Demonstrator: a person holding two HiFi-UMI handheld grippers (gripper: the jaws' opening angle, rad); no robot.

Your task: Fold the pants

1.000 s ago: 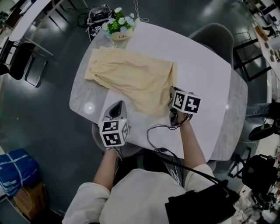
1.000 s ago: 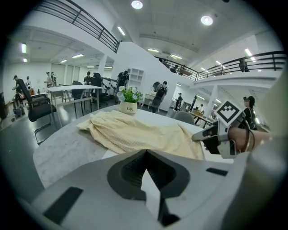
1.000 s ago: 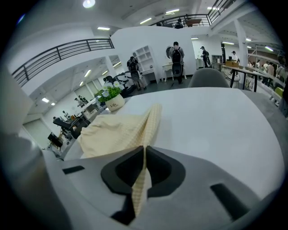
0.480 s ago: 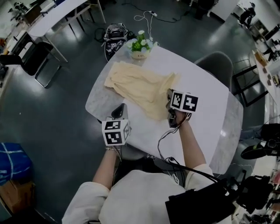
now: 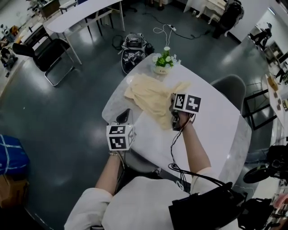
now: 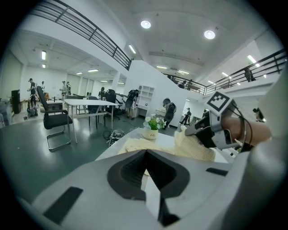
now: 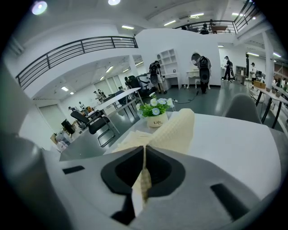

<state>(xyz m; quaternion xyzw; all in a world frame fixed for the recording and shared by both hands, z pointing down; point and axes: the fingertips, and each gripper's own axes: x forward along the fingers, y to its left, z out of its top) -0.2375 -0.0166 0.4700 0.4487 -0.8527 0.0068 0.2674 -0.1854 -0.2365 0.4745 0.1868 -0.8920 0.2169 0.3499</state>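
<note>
Table [image 5: 211,121]: white top with rounded corners, standing on a dark grey floor.

Pants [image 5: 150,101]: cream, waffle-textured cloth, bunched on the far left part of the table. Reaching the left edge and coming close to the far corner. One end raised off the top toward the table's middle.

Right gripper [image 7: 144,150]: clamped tight on the raised end of the pants. Thin strip of cloth pinched between the closed jaws, with a wider fold standing up beyond the tips. Held above the middle of the table, tilted down and pointed toward the far corner.

Left gripper [image 6: 145,152]: jaws together at the tips, no cloth between them. Held over the near left edge of the table, apart from the pants and aimed toward them.

Flower pot [image 5: 163,67]: small and white, with green leaves and pale blooms. Upright at the far corner, just beyond the pants.

Cable [image 5: 173,157]: black, running from the right gripper back along the forearm toward the person's body.

Grey chair [image 5: 229,85]: at the far right edge of the table.

Black chair [image 5: 49,58]: on the floor well to the left, beside a long white desk [image 5: 85,11].
</note>
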